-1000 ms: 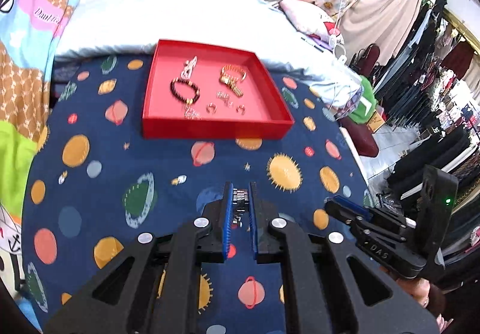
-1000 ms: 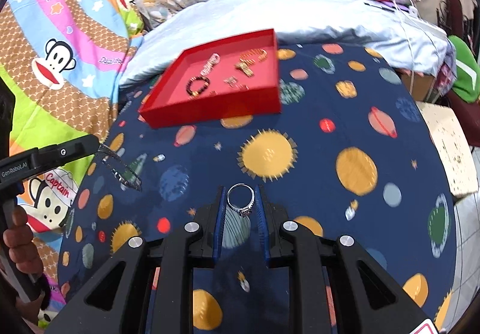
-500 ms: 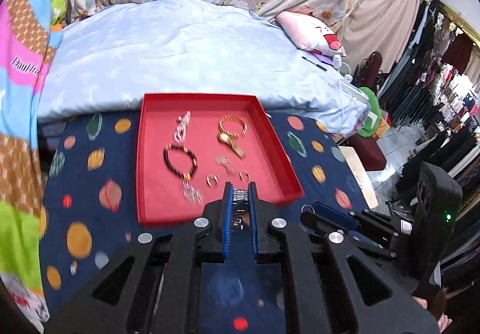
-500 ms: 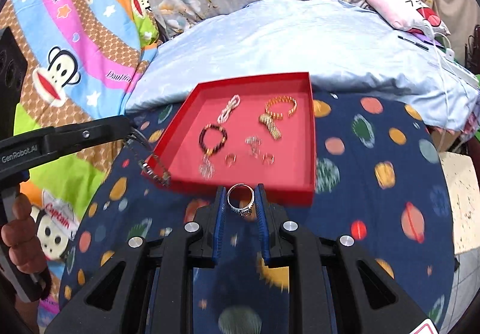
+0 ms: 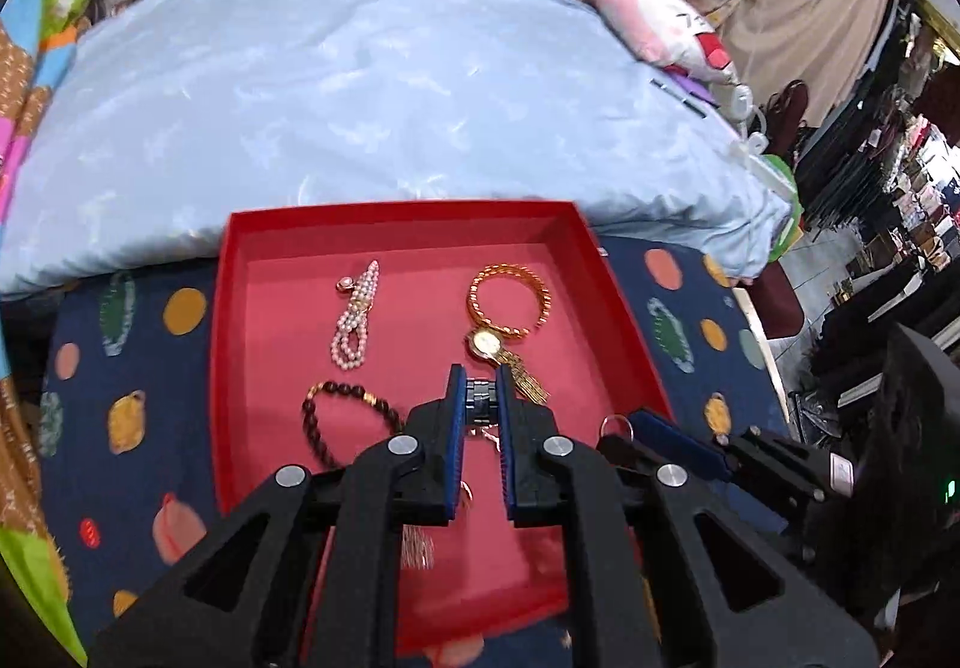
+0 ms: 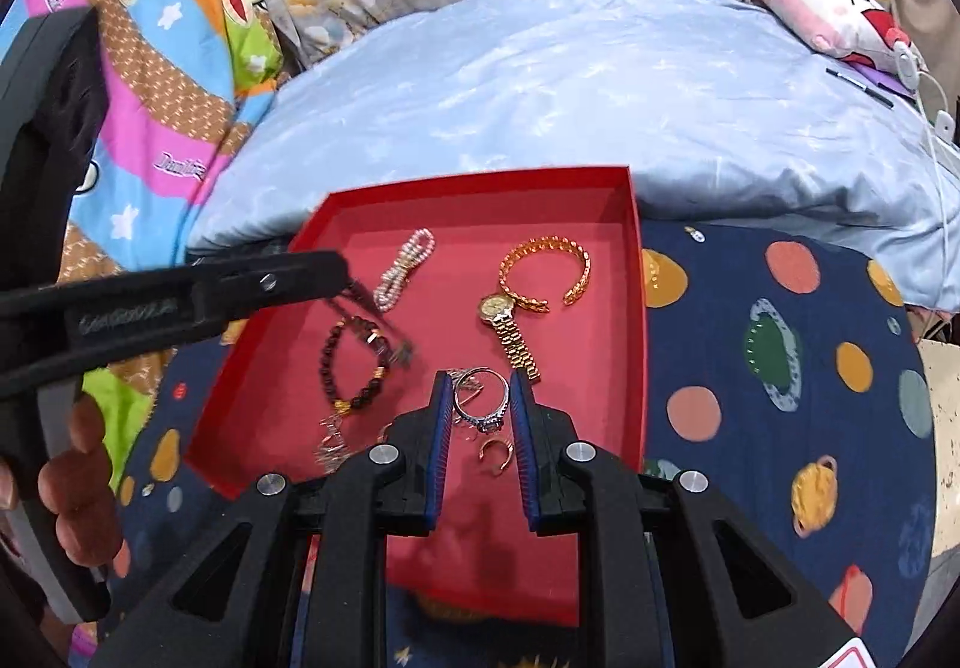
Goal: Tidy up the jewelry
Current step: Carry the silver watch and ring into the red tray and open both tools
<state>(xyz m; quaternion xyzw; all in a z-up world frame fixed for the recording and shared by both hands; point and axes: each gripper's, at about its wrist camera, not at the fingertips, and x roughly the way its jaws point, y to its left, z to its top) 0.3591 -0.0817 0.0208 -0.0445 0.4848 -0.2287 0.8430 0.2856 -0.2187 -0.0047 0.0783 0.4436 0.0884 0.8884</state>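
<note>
Moved from over the planet-print bedspread [image 6: 780,368] to above red tray [image 5: 240,368]. Left gripper [image 5: 480,398] fingers clamped on dark metal link piece [image 5: 481,398]; right gripper [image 6: 480,404] pinching silver stone-set ring [image 6: 483,405].

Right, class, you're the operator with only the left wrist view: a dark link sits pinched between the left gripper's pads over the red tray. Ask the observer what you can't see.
Observer: In the right wrist view, the left gripper holds a dark chain that hangs down over the beaded bracelet in the red tray.
Operator: And the right gripper?
Observer: The right gripper is shut on a silver ring set with stones, above the tray.
Operator: Is the gold bangle closed?
Observer: No, the gold bangle is an open cuff, its gap beside the gold watch.
</note>
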